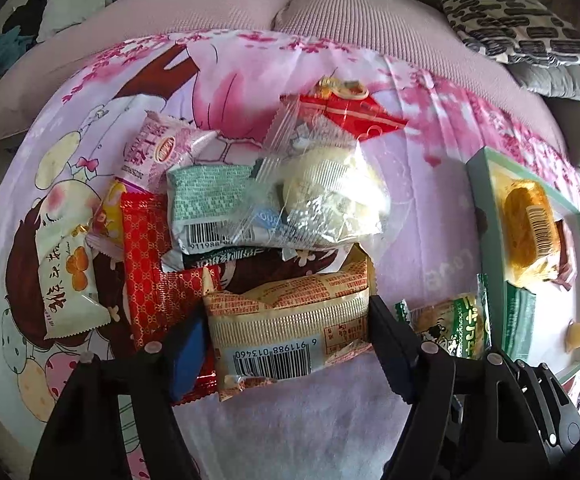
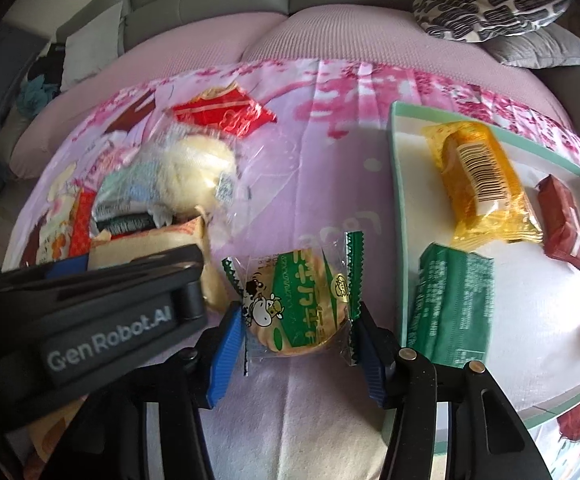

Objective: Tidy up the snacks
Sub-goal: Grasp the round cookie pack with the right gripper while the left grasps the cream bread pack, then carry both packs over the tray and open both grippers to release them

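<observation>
Pick step, both sides. Your left gripper [image 1: 290,344] straddles the tan barcode pack [image 1: 286,324] at lower centre of the left view; pads look to be on its edges, though I can't tell how firmly. Your right gripper [image 2: 296,344] is narrow around the green cow-print cracker pack [image 2: 294,304], lower centre of the right view, pads [image 2: 226,354] at the wrapper's crimped ends. The tray [image 2: 400,208] with sorted snacks sits at right. Next: confirm both grips, lift clear of the pile, carry to the tray's bare floor.
</observation>
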`<state>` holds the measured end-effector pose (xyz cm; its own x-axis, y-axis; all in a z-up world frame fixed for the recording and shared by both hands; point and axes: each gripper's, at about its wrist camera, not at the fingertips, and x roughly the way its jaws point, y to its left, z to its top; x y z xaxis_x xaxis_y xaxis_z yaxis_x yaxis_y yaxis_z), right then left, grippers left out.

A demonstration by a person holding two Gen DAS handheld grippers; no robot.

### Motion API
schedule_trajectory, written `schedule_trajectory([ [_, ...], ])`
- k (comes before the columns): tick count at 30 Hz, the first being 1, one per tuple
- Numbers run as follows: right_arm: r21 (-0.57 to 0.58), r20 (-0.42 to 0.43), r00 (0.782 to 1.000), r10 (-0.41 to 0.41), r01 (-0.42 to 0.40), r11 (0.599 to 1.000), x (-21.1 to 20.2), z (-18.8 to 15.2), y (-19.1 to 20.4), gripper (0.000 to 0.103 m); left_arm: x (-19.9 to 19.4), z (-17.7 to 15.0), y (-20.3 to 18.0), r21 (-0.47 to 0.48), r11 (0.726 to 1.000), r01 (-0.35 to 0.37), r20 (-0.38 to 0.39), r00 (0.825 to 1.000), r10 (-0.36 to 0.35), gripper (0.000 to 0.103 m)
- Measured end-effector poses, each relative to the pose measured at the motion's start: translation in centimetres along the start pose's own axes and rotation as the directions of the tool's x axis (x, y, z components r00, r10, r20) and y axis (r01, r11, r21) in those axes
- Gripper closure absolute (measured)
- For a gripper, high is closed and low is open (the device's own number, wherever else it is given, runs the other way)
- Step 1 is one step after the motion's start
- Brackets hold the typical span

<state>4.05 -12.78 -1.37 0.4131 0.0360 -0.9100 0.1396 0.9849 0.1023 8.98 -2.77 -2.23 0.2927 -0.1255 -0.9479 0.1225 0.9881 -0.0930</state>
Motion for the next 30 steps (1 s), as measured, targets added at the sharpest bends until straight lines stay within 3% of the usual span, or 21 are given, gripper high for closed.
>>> schedule_trajectory([
  [14,0.041,0.128,0.991,0.038,-0.043,0.998,-4.5,0.2,-1.3,0.047,-5.6,0.2,1.5,-0.039,0.998,0.043,0.143,0.989,-0.037,0.028],
  [23,0.083,0.129,0.991,0.037,-0.048,0.995,-5.0,0.1,-2.6,0.047,-6.3,0.4,1.2,-0.040,0.998,0.056,0.166,0.985,-0.049,0.028],
  [30,0.217,0.154,0.986,-0.067,0.032,0.976,-6.9,-0.3,-8.2,0.047,-7.1,0.1,-0.6,0.003,0.998,0.064,0.202,0.977,-0.063,0.028],
])
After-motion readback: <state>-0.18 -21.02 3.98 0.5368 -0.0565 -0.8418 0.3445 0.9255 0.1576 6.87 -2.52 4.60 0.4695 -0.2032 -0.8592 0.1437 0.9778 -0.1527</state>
